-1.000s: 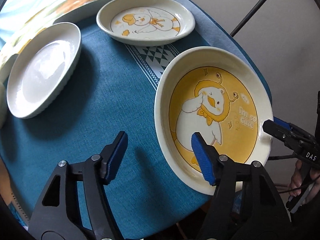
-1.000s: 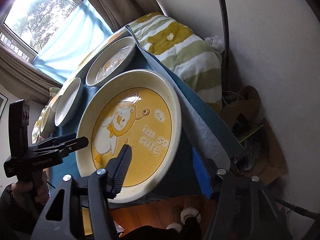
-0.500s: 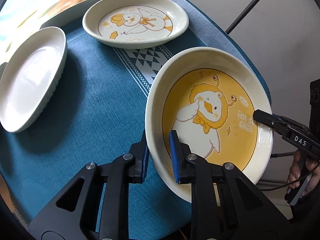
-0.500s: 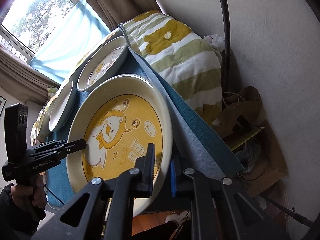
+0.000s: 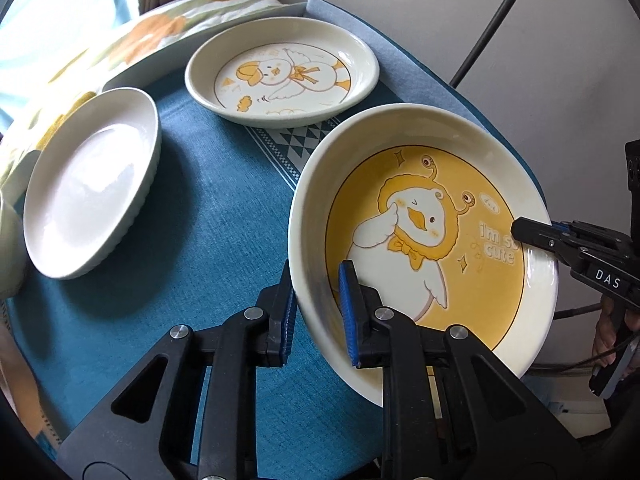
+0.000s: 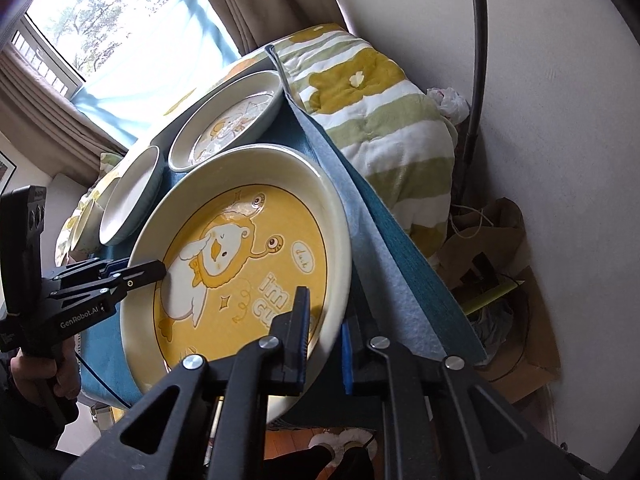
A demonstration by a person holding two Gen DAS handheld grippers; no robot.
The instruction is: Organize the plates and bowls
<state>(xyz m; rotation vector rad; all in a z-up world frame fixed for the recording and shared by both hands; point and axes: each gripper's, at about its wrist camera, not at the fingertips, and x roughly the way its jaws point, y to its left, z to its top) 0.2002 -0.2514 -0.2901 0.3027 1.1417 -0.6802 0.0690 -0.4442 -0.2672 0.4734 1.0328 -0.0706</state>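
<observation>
A large yellow plate [image 5: 432,216] with a cartoon duck and the words "I'm so cute" is held tilted above the blue tablecloth [image 5: 208,216]. My left gripper [image 5: 316,312] is shut on its near-left rim. My right gripper [image 6: 324,340] is shut on the opposite rim, and also shows in the left wrist view [image 5: 532,232]. The plate fills the right wrist view [image 6: 240,264] too. A smaller duck plate [image 5: 282,72] sits at the table's far side. A plain white plate [image 5: 92,188] sits at the left.
A striped green and yellow quilt [image 6: 384,112] lies beyond the table's far edge. The table edge with folded cloth [image 6: 400,256] runs right of the held plate. A brown paper bag [image 6: 492,248] and a black pole [image 6: 476,80] stand by the wall.
Both grippers closed from open onto opposite rims of the yellow plate. The plate has since been raised and tilted off the cloth.
</observation>
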